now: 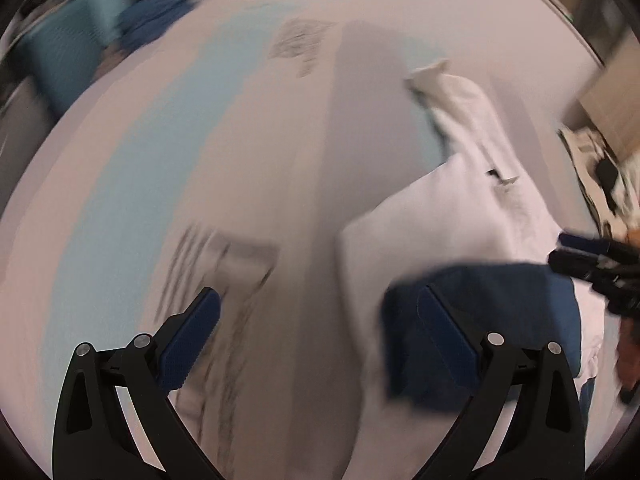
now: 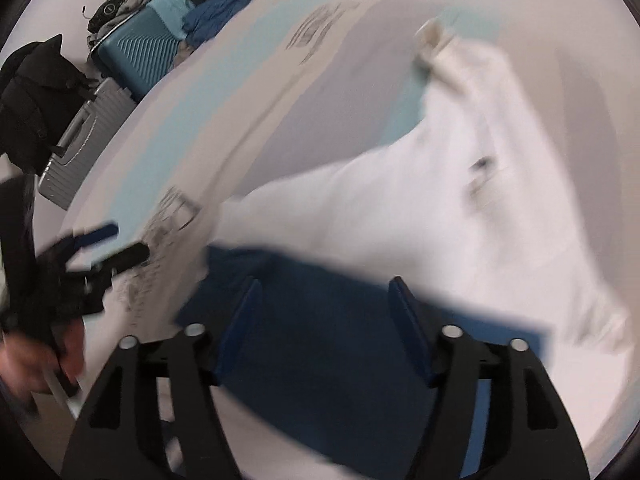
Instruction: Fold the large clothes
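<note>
A large white garment (image 2: 460, 216) is lying spread across a pale bed cover (image 1: 248, 184), reaching from the near right toward the far right, where one cream-edged end (image 2: 434, 42) is resting on the cover. Across the garment's near part a dark blue panel (image 2: 332, 320) is showing; with both views smeared, it is probably part of the same garment, though that cannot be settled. The left gripper (image 1: 320, 316) is pointing steeply down with its jaws standing wide and nothing between them; its left finger is hanging over the printed cover, its right finger over the blue panel's left edge. The right gripper (image 2: 324, 320) is also pointing down over the blue panel, its jaws standing well apart and pressing on nothing. In the left wrist view the right gripper (image 1: 592, 256) is showing at the right edge, beside the white cloth. In the right wrist view the left gripper (image 2: 108, 244) is sitting at the near left, held by a hand (image 2: 36, 356). Far left, beyond the bed, a teal suitcase (image 2: 140, 56) is standing next to a grey suitcase (image 2: 80, 152), with a black coat (image 2: 36, 92) draped beside them and blue cloth (image 2: 216, 12) heaped at the far edge.
</note>
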`<state>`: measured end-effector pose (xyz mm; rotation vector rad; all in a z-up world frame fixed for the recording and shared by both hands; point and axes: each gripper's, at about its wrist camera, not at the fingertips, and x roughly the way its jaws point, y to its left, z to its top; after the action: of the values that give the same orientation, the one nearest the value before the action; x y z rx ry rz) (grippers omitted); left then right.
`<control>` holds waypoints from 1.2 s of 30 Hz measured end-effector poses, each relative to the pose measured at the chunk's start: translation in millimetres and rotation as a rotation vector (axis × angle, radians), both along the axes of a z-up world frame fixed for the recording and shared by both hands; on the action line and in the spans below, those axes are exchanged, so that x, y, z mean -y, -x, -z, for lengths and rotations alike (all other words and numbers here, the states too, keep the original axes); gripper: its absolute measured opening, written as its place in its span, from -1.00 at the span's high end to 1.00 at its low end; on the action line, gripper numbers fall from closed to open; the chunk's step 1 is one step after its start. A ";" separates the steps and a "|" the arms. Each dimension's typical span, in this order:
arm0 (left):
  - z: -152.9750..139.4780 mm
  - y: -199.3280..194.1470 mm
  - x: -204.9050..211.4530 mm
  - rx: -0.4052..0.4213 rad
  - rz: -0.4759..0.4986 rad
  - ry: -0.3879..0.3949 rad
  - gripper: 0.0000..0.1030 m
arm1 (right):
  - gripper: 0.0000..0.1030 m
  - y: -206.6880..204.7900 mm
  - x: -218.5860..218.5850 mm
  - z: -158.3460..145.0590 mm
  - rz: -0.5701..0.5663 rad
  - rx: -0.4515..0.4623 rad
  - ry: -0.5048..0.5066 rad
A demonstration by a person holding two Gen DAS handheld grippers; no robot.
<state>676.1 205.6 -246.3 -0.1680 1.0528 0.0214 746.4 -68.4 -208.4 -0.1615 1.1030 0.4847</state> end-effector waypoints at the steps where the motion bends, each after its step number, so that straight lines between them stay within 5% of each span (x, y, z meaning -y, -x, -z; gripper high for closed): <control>1: -1.4 -21.4 10.8 0.008 0.044 -0.012 -0.89 | -0.39 -5.0 9.6 -0.4 0.000 0.019 0.020; 8: 10.0 -165.0 72.7 -0.019 0.221 0.107 -0.89 | -0.40 -102.3 89.5 13.3 0.053 0.052 0.115; 15: 46.0 -271.1 124.1 -0.082 0.303 0.093 -0.88 | -0.40 -174.9 107.4 61.6 0.070 -0.039 0.073; 27: 96.2 -338.3 129.6 -0.144 0.224 0.272 -0.86 | -0.37 -237.0 118.6 115.8 0.211 -0.148 -0.078; 36: 103.7 -348.4 137.7 -0.133 0.204 0.296 -0.73 | -0.37 -251.6 121.4 130.5 0.295 -0.212 -0.134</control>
<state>1024.5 67.8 -350.0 -0.3295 1.1991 -0.3127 998.0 -189.8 -338.9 0.1720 1.2725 0.3136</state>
